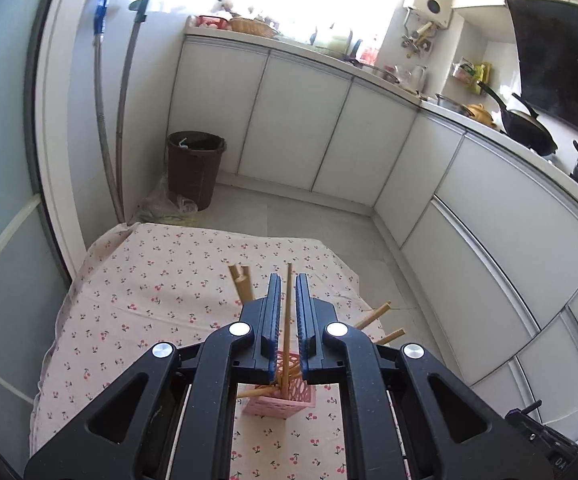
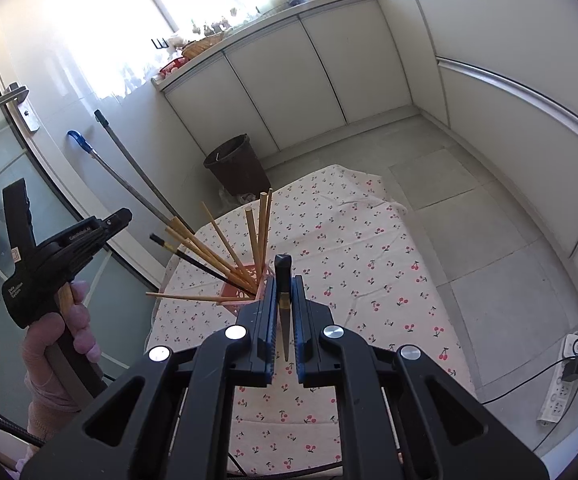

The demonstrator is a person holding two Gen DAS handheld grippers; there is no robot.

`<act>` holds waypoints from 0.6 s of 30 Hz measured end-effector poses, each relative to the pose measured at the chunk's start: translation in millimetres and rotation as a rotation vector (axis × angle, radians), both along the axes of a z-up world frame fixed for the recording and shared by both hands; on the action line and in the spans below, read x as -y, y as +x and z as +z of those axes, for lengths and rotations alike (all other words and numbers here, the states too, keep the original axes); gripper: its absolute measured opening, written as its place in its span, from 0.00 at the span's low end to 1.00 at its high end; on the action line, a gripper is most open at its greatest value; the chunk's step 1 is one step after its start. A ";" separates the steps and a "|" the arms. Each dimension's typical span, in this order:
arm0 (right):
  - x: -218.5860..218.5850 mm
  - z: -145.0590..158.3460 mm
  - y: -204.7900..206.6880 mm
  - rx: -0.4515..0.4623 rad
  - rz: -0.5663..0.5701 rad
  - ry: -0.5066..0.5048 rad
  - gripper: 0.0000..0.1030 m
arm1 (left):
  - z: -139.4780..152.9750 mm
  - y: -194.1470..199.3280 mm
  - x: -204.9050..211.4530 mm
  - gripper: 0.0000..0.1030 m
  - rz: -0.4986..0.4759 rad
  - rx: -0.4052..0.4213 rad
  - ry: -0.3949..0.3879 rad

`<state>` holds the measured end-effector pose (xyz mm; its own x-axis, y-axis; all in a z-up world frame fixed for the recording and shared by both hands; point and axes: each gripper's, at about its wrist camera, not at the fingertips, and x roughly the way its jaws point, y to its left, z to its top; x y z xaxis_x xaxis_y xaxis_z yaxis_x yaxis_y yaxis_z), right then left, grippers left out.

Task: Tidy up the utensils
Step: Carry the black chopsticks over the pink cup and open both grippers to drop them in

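Cherry-print cloth (image 2: 369, 264) covers the table. Nearest, the right gripper (image 2: 283, 316) is clamped on a dark chopstick (image 2: 283, 280); the left gripper (image 1: 287, 312) is closed on a wooden chopstick (image 1: 287, 304) above the pink holder (image 1: 279, 396). Next, probably, each drops in. Beyond, the holder's base stays hidden.

1. Cherry-print cloth-covered worktop (image 2: 369, 248) is bare right of and beyond the pink perforated plastic holder (image 1: 285, 398): free passage there.
2. Wooden chopsticks (image 2: 225, 248) fan up and leftward out of the holder, blocking approach from above and left.
3. Person's left hand (image 2: 71, 332) with the left gripper (image 1: 287, 312) occupies the left side.
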<state>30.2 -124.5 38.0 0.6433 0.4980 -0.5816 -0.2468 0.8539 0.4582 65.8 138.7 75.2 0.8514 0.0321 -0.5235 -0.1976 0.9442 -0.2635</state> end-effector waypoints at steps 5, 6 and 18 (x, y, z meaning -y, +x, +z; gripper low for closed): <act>-1.5 3.3 1.1 -0.001 -0.008 0.007 0.07 | -1.5 -18.0 -3.5 0.08 -0.004 0.005 0.008; -0.9 3.6 0.7 -0.001 -0.008 0.014 0.07 | -2.9 -21.2 -4.3 0.08 -0.006 0.003 0.002; -40.9 53.8 28.6 0.119 -0.015 0.050 0.07 | -37.4 -58.2 -15.9 0.08 -0.001 -0.055 -0.029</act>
